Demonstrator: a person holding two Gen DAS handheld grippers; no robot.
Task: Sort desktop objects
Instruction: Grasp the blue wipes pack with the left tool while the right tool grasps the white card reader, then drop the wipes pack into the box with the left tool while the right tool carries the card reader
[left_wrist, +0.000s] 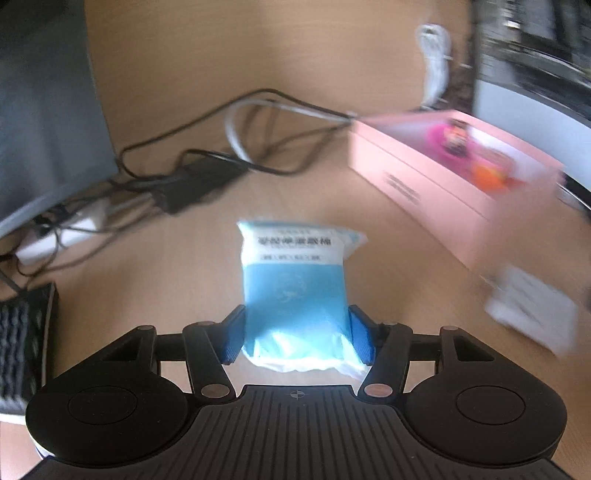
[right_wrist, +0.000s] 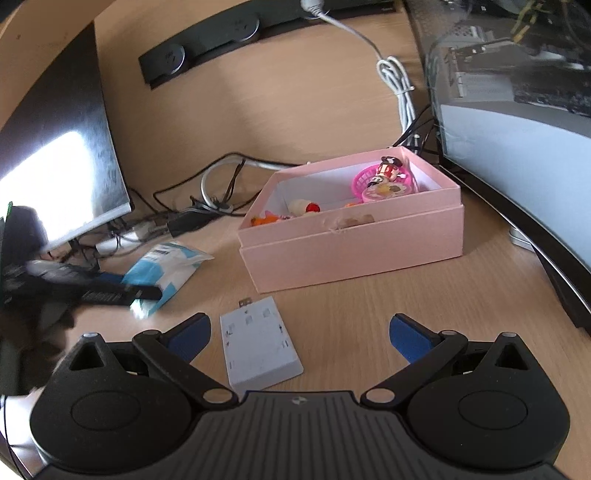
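My left gripper is shut on a blue and white packet, held just above the wooden desk; the packet also shows in the right wrist view, left of the box. An open pink box holds small toys and a pink basket; in the left wrist view the box lies to the right of the packet. My right gripper is open and empty. A white USB hub lies on the desk by its left finger, in front of the box.
A monitor stands at the right. A tangle of black and white cables lies behind the packet. A black power strip sits at the back. A dark screen and a keyboard are at the left.
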